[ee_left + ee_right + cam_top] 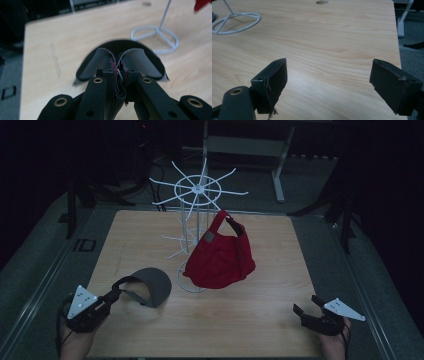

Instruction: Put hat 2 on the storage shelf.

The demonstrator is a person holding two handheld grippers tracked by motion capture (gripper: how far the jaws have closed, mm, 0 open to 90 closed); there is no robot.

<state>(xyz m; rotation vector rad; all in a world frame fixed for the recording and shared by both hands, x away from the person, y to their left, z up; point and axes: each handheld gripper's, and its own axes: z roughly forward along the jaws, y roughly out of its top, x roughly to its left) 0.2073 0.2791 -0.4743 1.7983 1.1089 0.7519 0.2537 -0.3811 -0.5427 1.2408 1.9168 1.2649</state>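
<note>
The left claw, at lower left of the high view, is pinching the strap of a dark grey curved sun visor lying on the light wooden desk. The right claw, lower right, is spreading wide above bare wood. At centre, a red fabric cap is hanging on a white wire rack.

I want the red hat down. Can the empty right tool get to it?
Probably yes. The right tool is open and holds nothing, and bare wooden table lies between it and the red fabric hat hanging on the white wire rack.
</note>
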